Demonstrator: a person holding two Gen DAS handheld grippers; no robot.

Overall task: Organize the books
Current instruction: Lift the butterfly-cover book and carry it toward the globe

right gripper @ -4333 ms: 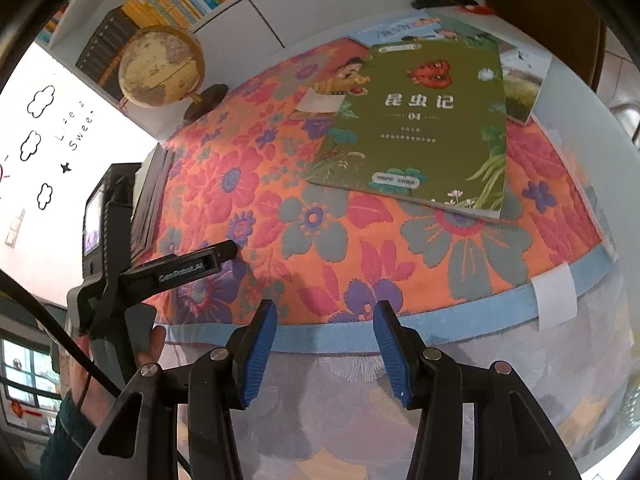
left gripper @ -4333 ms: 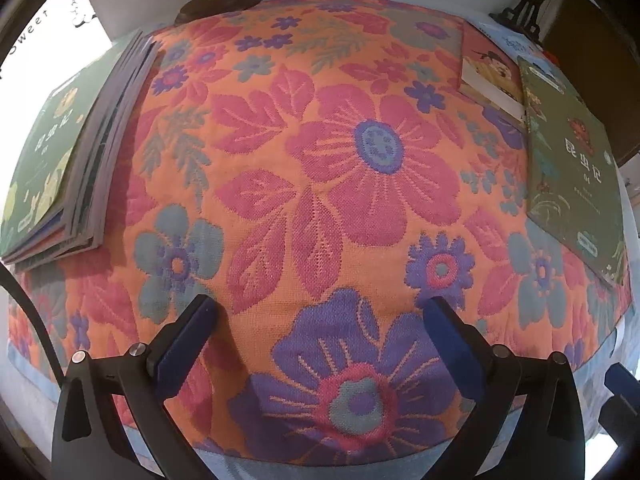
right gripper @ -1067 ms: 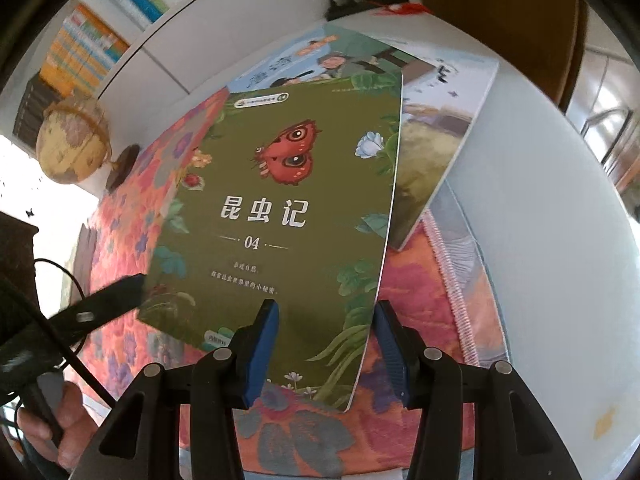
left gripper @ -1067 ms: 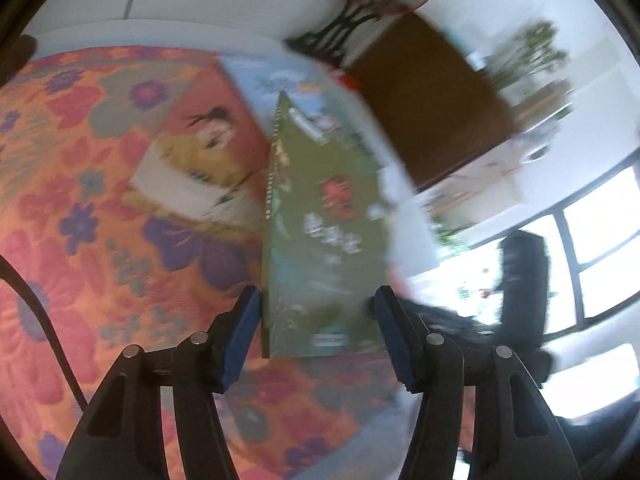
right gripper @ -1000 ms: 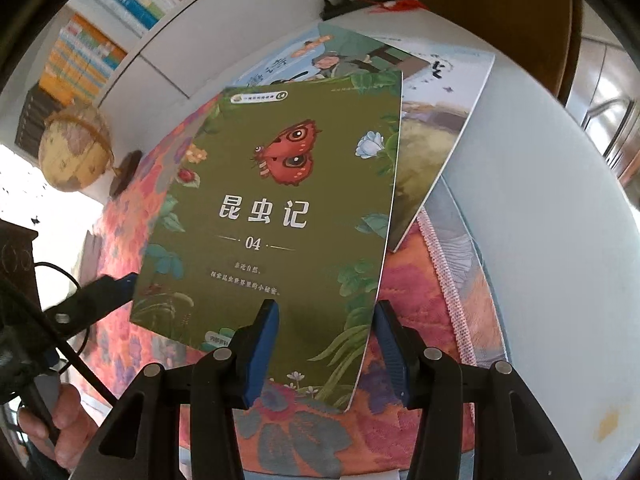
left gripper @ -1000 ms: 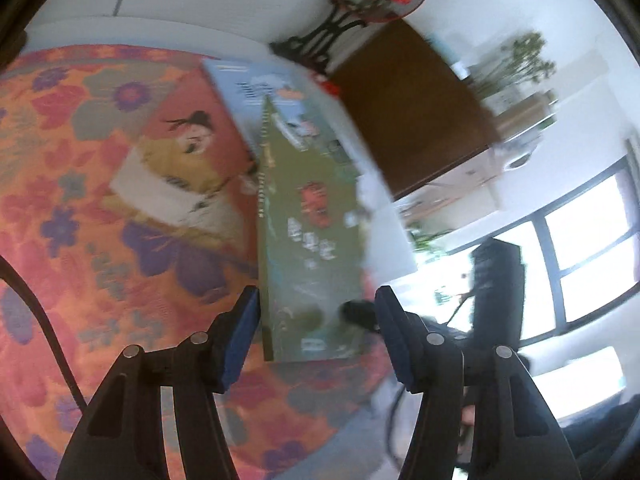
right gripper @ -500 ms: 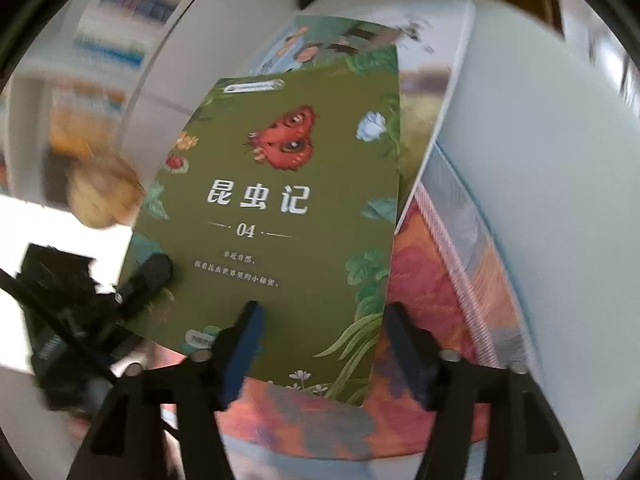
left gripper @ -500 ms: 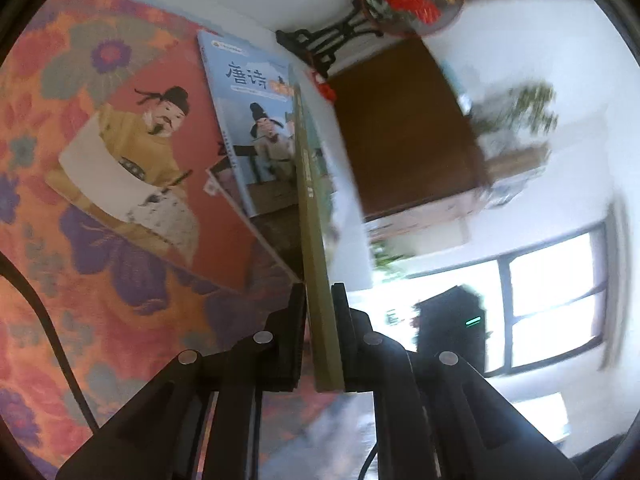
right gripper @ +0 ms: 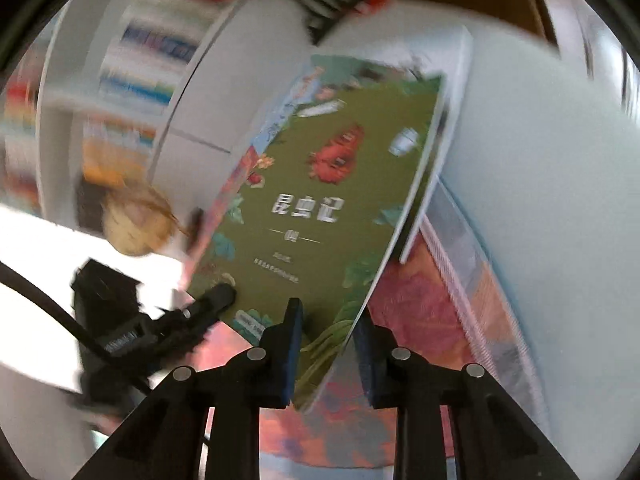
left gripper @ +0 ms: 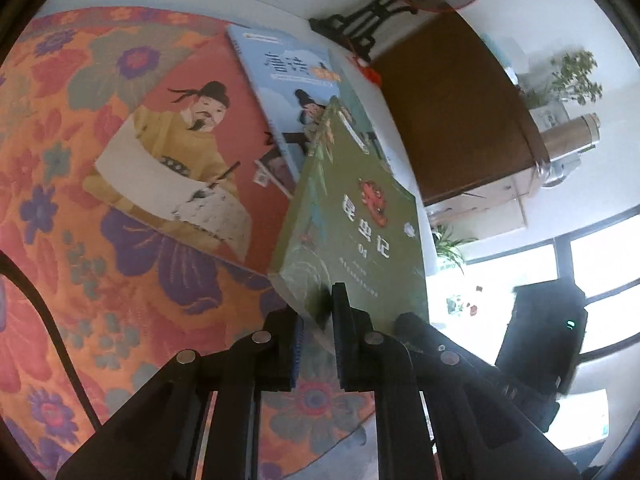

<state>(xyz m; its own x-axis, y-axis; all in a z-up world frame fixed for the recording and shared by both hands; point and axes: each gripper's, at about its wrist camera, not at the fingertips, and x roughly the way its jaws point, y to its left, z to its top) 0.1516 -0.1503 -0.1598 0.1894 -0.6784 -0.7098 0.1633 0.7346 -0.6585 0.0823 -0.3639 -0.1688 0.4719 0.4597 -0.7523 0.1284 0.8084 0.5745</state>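
Floral cloth [left gripper: 120, 280]; both jaws angled down: left clamps green book [left gripper: 352, 232], right closing around it.

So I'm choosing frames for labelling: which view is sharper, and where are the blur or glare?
Left wrist view: mostly sharp, the green book slightly soft in the left gripper, the window blown out white. Right wrist view: motion-smeared throughout, the bookshelf and globe streaked, title characters doubled, a bright washed-out patch at the left.

A book [left gripper: 352, 216] stood tilted above a tablecloth [left gripper: 80, 240], right of two overlapping books [left gripper: 256, 120].
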